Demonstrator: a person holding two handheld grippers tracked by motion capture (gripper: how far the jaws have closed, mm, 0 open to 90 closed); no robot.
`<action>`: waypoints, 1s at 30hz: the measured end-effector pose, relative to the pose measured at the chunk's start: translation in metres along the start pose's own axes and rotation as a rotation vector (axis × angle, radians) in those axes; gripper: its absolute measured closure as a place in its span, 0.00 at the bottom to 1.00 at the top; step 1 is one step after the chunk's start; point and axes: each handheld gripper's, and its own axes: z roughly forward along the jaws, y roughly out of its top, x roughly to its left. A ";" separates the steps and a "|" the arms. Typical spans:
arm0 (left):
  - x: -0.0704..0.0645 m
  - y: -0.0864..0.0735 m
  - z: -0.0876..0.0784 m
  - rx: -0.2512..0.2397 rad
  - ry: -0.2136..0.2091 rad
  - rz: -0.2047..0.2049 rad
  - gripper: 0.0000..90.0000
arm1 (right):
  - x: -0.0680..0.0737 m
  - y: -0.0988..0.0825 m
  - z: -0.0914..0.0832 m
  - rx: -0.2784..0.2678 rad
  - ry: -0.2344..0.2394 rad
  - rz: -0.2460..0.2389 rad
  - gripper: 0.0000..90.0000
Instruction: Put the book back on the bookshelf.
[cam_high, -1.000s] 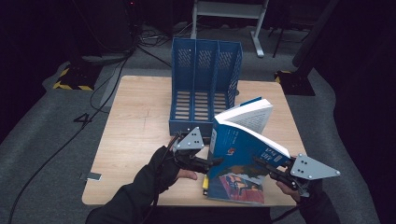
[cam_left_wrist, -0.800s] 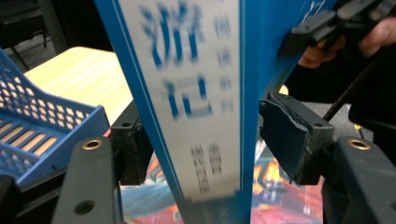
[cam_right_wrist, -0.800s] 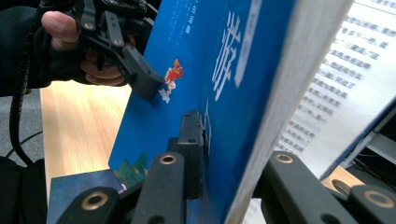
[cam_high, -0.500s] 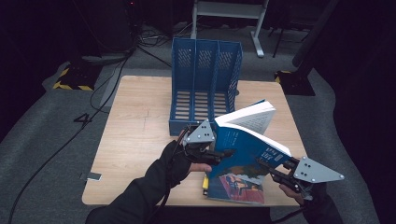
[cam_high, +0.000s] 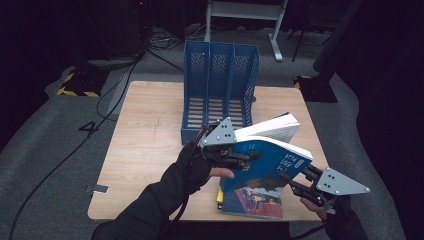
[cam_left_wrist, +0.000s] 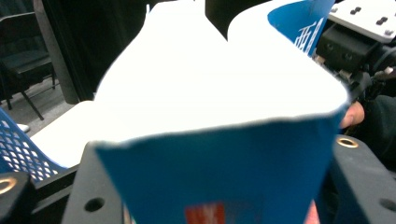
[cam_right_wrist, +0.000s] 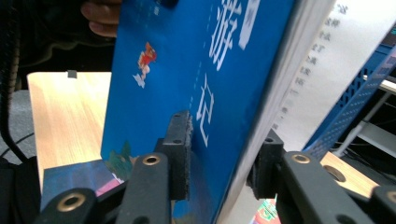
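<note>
A thick blue book (cam_high: 272, 157) hangs tilted above the table, its white pages (cam_high: 270, 129) fanned toward the file rack. My left gripper (cam_high: 248, 157) is shut on its left edge; the jaws have just been closing further on it. In the left gripper view the cover (cam_left_wrist: 224, 177) spans the space between the jaws. My right gripper (cam_high: 289, 178) sits at the book's lower right corner. Its jaws have just been opening, and the cover (cam_right_wrist: 187, 56) and page block stand between them with the right pad (cam_right_wrist: 264, 163) slightly off the pages. A second book (cam_high: 252, 201) lies flat below.
A blue three-slot file rack (cam_high: 220, 75) stands at the back middle of the wooden table (cam_high: 150, 130). A small yellow item (cam_high: 220, 196) lies beside the flat book. Cables and a small flat object (cam_high: 100, 189) lie on the floor to the left.
The left gripper has risen with the blue book, tipping it from steep to flatter, pages toward the rack. The right gripper's jaws have widened around the book's lower corner.
</note>
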 end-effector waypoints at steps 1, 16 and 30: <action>0.000 0.001 0.000 0.000 0.004 0.007 0.49 | 0.000 -0.001 0.000 0.003 -0.007 -0.002 0.70; 0.001 0.002 0.000 0.015 0.030 0.025 0.64 | -0.042 -0.065 -0.015 0.175 -0.074 0.146 0.37; 0.001 0.003 0.000 0.014 0.034 0.002 0.66 | -0.070 -0.131 0.004 0.445 -0.200 0.311 0.31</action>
